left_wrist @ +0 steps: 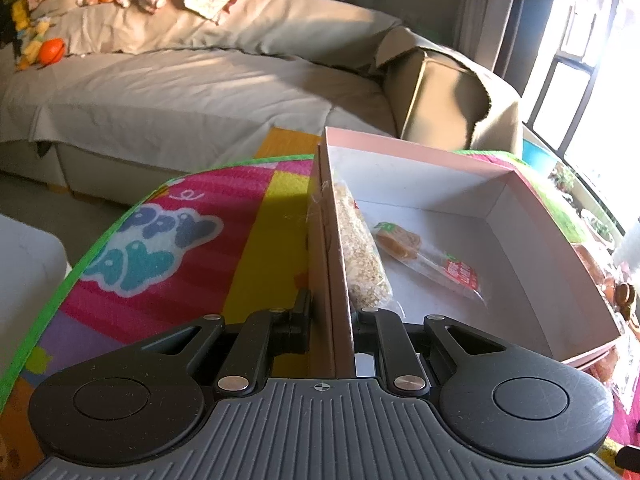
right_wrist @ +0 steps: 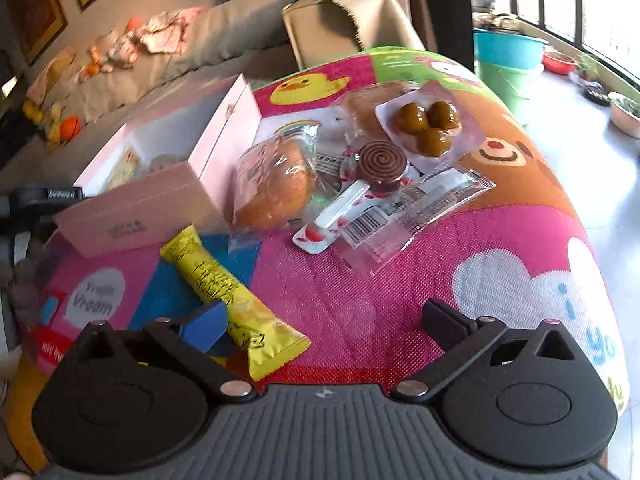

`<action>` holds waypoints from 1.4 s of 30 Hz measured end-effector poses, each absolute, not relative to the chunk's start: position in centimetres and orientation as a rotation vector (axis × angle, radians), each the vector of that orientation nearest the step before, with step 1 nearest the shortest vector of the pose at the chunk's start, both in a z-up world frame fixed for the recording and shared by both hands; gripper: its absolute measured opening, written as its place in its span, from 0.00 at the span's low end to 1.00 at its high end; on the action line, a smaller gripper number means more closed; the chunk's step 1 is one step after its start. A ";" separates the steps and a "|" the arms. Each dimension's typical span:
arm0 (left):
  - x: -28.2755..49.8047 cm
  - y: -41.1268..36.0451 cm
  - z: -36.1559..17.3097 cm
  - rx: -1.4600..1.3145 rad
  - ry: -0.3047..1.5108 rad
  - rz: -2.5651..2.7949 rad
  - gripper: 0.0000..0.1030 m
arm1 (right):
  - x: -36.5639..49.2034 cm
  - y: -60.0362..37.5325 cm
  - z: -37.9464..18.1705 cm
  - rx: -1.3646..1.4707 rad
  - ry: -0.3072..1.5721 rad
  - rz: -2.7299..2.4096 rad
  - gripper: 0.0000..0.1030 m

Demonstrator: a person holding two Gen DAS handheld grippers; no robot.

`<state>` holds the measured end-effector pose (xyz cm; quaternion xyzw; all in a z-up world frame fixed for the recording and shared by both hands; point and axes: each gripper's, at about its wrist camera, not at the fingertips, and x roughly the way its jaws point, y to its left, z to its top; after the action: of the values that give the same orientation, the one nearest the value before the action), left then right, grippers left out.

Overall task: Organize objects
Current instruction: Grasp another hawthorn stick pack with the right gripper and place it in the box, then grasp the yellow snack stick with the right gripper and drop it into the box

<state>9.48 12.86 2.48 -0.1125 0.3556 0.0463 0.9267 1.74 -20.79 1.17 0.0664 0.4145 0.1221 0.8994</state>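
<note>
My left gripper (left_wrist: 332,308) is shut on the near side wall of an open pink box (left_wrist: 440,184) with a white inside. In the box lie an oat bar packet (left_wrist: 360,248) along that wall and a clear packet with an orange snack (left_wrist: 424,256). My right gripper (right_wrist: 324,320) stands wide open just above the colourful play mat (right_wrist: 360,280), nothing between its fingers. A yellow snack packet (right_wrist: 224,292) lies by its left finger. Further off sit a wrapped bun (right_wrist: 276,188), a brown swirl lollipop (right_wrist: 380,164) and a packet of brown balls (right_wrist: 428,124), to the right of the pink box (right_wrist: 160,200).
A grey sofa (left_wrist: 200,92) with clothes and toys runs behind the mat. A cardboard box (left_wrist: 436,92) stands at its end. Blue and green buckets (right_wrist: 508,48) sit by the window. More wrapped snacks (left_wrist: 624,300) lie right of the box.
</note>
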 end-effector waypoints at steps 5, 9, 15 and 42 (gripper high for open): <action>10.0 13.3 2.0 -0.261 0.716 0.097 0.14 | 1.4 -18.7 0.5 -0.021 0.852 0.215 1.00; 9.7 13.5 2.2 -0.256 0.732 0.084 0.15 | 1.5 -17.8 1.5 -0.084 0.860 0.360 1.00; 8.1 13.8 2.6 -0.245 0.741 0.105 0.15 | 1.7 -15.8 3.4 -0.154 0.757 0.471 1.00; 7.5 12.2 4.7 -0.121 0.701 0.054 0.12 | 0.8 -11.3 2.1 -0.244 0.859 0.565 0.26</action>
<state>7.46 12.19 4.68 -0.0592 0.3429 0.0263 0.9371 0.77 -11.33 2.12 -0.1163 0.4097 0.2694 0.8637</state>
